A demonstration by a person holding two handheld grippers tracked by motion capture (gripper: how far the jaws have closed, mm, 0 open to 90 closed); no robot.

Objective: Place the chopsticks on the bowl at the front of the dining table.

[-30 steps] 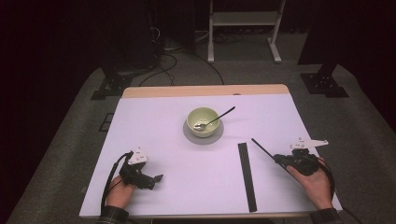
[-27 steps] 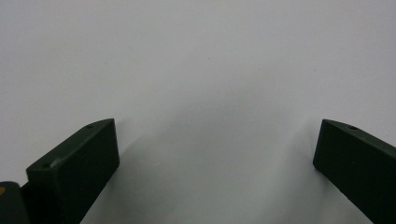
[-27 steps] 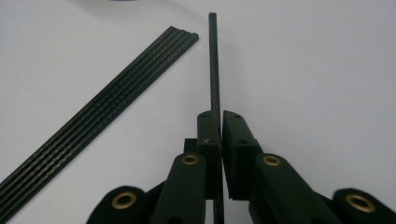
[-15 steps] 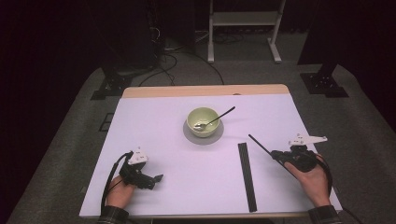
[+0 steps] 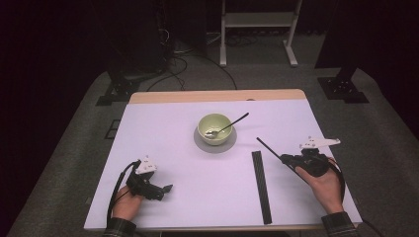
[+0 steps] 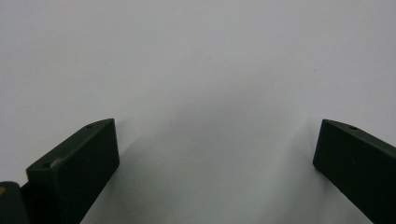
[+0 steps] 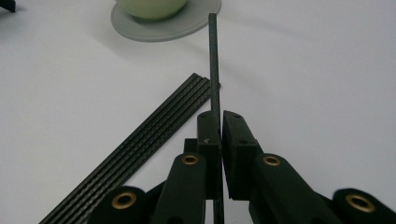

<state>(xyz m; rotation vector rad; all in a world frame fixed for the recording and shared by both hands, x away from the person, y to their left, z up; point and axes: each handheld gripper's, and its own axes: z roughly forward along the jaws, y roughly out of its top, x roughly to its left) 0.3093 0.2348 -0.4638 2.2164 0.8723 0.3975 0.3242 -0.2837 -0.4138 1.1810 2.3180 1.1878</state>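
A pale green bowl (image 5: pixel 214 127) with a spoon (image 5: pixel 232 123) in it stands on a grey saucer (image 5: pixel 215 144) in the middle of the white table (image 5: pixel 188 182). Several thin black rods (image 5: pixel 261 185) lie side by side right of centre. My right gripper (image 5: pixel 286 159) is shut on one black rod (image 5: pixel 268 149) and holds it just above the table, its free end pointing toward the bowl. In the right gripper view the rod (image 7: pixel 214 60) runs between the closed pads (image 7: pixel 208 133) toward the saucer (image 7: pixel 163 25). My left gripper (image 5: pixel 165 190) rests open at the front left, with bare table between its jaws.
The table's wooden far edge (image 5: pixel 217 95) lies beyond the bowl. Dark floor with cables (image 5: pixel 173 64) and a white frame stand (image 5: pixel 257 19) is behind the table. The rod bundle (image 7: pixel 135 149) lies just left of my right gripper.
My right gripper has moved with the held rod a little away from me and up, toward the bowl. The left hand has stayed put.
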